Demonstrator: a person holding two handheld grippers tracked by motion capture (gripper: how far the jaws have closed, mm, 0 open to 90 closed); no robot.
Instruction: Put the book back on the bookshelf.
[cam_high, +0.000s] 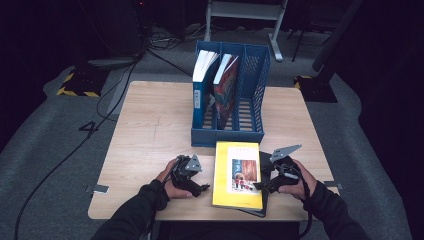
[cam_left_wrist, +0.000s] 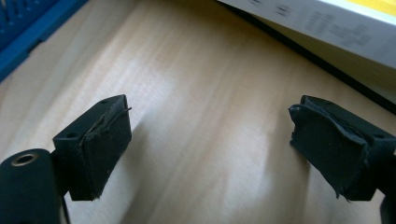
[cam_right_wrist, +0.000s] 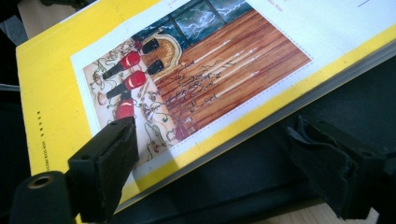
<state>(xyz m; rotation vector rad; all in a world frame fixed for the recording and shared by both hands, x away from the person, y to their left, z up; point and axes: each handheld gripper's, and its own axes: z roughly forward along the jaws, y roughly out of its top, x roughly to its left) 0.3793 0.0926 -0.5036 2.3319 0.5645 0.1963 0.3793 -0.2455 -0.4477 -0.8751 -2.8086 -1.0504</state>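
A yellow book (cam_high: 238, 175) with a picture on its cover lies flat on a black book (cam_high: 264, 159) near the table's front edge. My right gripper (cam_high: 262, 177) is open at the yellow book's right edge. In the right gripper view (cam_right_wrist: 212, 142) one jaw hovers over the yellow book's cover (cam_right_wrist: 187, 70) and the other over the black book (cam_right_wrist: 261, 177) below. My left gripper (cam_high: 200, 186) rests on the table left of the books, open. Its jaws (cam_left_wrist: 210, 140) have only bare wood between them, with the yellow book's page edge (cam_left_wrist: 336, 32) just beyond.
A blue three-slot file rack (cam_high: 227, 136) stands behind the books, seen also in the left gripper view (cam_left_wrist: 28, 28). A blue-and-white book (cam_high: 201, 85) stands in its left slot and a red-covered book (cam_high: 226, 85) in the middle one. Bare wooden table (cam_high: 150, 125) spreads to the left.
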